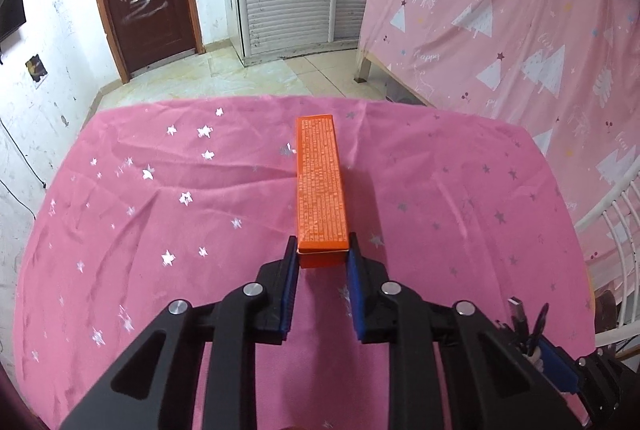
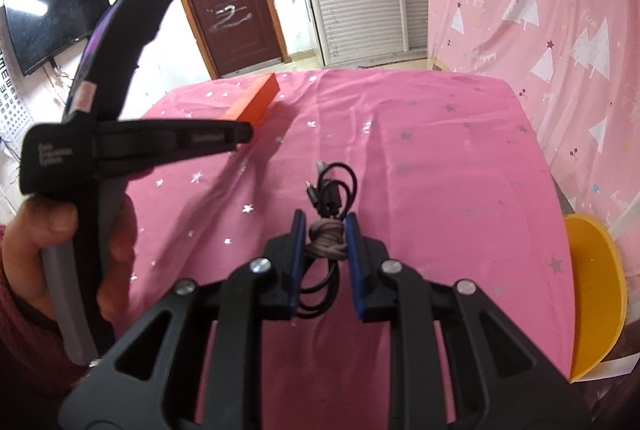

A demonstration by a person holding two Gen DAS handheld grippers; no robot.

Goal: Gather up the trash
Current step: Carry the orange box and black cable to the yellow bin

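1. The left gripper is closing its jaws on the near end of the orange box; the blue pads are pressing on both sides of that end.
2. The orange box is lying flat on the pink cloth with silver stars that is covering the bench, and its length is running away from the camera toward the far edge.
3. The right gripper is holding a black cable bundle tied with a grey cord; its jaws are narrow and are squeezing the knot.
4. The cable loops are hanging out above and below the pads, over the middle of the bench.
5. In the right wrist view a hand is gripping the handle of the left tool, and a yellow bin is standing beside the right edge of the bench.
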